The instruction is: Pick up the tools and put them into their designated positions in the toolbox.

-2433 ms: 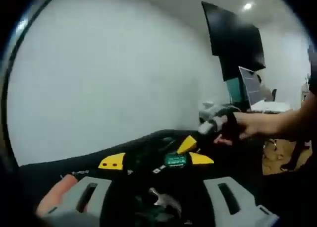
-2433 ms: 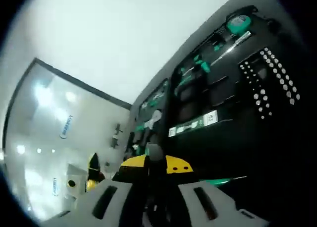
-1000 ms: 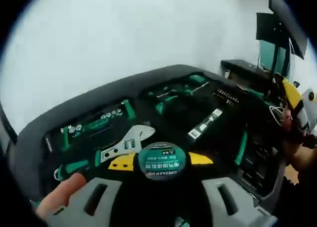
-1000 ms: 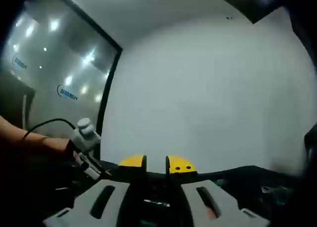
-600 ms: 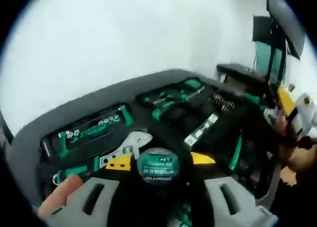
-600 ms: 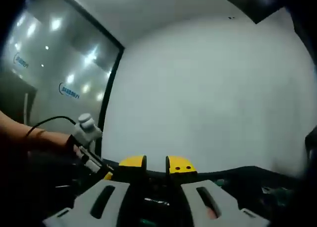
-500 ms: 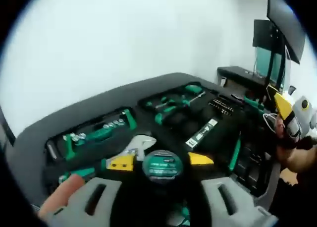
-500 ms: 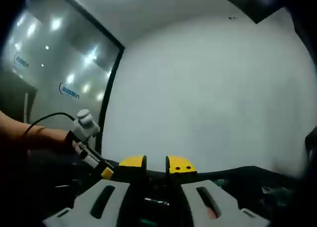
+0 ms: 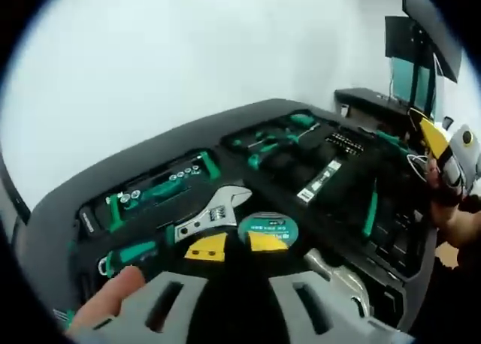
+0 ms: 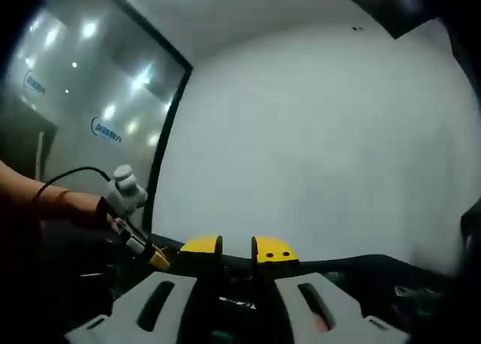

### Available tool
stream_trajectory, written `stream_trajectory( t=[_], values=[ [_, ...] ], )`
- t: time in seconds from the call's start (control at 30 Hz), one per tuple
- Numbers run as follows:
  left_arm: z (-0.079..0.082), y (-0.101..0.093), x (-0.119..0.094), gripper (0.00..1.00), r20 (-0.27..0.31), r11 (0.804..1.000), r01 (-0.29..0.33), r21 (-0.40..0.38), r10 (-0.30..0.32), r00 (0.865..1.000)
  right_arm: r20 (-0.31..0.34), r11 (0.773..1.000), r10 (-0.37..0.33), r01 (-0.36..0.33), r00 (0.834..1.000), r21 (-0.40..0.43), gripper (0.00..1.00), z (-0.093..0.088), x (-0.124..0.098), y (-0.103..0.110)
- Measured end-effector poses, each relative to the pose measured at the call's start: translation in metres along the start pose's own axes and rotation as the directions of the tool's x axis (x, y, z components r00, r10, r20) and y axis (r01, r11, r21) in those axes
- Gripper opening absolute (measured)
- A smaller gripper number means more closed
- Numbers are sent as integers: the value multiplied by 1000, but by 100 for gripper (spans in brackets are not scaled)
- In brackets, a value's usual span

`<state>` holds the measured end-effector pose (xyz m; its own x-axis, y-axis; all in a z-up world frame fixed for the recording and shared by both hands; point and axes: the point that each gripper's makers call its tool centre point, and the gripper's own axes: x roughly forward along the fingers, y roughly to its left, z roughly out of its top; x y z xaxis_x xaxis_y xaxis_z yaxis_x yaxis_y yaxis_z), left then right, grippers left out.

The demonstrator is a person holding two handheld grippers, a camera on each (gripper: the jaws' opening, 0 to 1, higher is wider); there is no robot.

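The open black toolbox [image 9: 52,224] lies ahead in the left gripper view, with green-handled tools in its slots. An adjustable wrench [image 9: 210,216] rests in its recess. A round green tape measure [image 9: 268,225] lies just beyond my left gripper [image 9: 237,246], whose yellow tips stand close together with nothing between them. My right gripper [image 9: 434,143] hovers over the box's right side, held by a hand. In the right gripper view, my right gripper [image 10: 237,250] is shut and empty above the box's dark edge, and the left gripper [image 10: 135,224] shows at the left.
A row of sockets [image 9: 161,182] and screwdrivers [image 9: 274,137] fill the far slots. A silvery tool [image 9: 338,276] lies near the right jaw. A white wall [image 10: 316,134] rises behind, a glass partition [image 10: 83,119] at the left, and a dark monitor [image 9: 428,28] at the far right.
The left gripper has let go of the tape measure, and its jaws have drawn together just short of it. The right gripper has stayed as it was.
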<state>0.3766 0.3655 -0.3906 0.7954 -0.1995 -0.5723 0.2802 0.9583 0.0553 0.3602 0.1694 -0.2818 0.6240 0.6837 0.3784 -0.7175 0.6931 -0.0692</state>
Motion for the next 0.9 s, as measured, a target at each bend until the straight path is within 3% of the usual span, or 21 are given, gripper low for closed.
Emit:
stream_trajectory(
  t=[0.1,0.13,0.2,0.23,0.3,0.37,0.43,0.47,0.57,0.77,0.83,0.87,0.9],
  values=[
    [3,5,-3,7,-25,999,-36,9,36,999,1,1000,2,-2,1000,-3,14,0,0,0],
    [9,3,-6,7,-4,999,-35,-3,35,999,0,1000,2,-2,1000,-1,14,0,0,0],
    [16,-13,-15,6,18,1000,-3,-3,3,1000,0,1000,1,-1,1000,-3,14,0,0,-1],
    [13,-20,-17,5,-6,1000,3,18,-3,1000,-1,1000,1,-1,1000,-5,14,-1,0,-1],
    [2,-22,-20,3,-79,995,-43,89,50,996,-1,1000,3,-3,1000,-7,14,-1,1,0],
    [-2,-11,-15,3,-88,986,-56,159,71,994,0,1000,4,-4,1000,-10,14,-1,1,0],
    [-7,-22,-11,3,-87,990,-19,143,32,996,-2,1000,4,-4,1000,-12,14,-1,1,1],
    [-3,-27,-7,3,-42,991,-5,132,10,999,-3,1000,5,-5,1000,-15,14,-1,1,1],
    [-8,-31,-7,2,-34,994,0,110,3,999,-3,1000,8,-8,1000,-21,14,-1,0,2],
    [-3,-26,0,1,-32,987,-8,161,14,999,-6,999,6,-6,1000,-34,14,-2,1,3],
    [-5,-22,3,1,-22,992,-3,128,6,1000,-11,999,7,-7,1000,-36,14,-3,0,3],
    [-12,-15,4,0,-67,995,-9,96,15,998,-12,999,9,-9,1000,-34,14,-3,0,4],
    [-4,-14,6,0,-25,995,9,97,-6,1000,-10,999,9,-9,1000,-35,14,-3,0,4]
  ],
)
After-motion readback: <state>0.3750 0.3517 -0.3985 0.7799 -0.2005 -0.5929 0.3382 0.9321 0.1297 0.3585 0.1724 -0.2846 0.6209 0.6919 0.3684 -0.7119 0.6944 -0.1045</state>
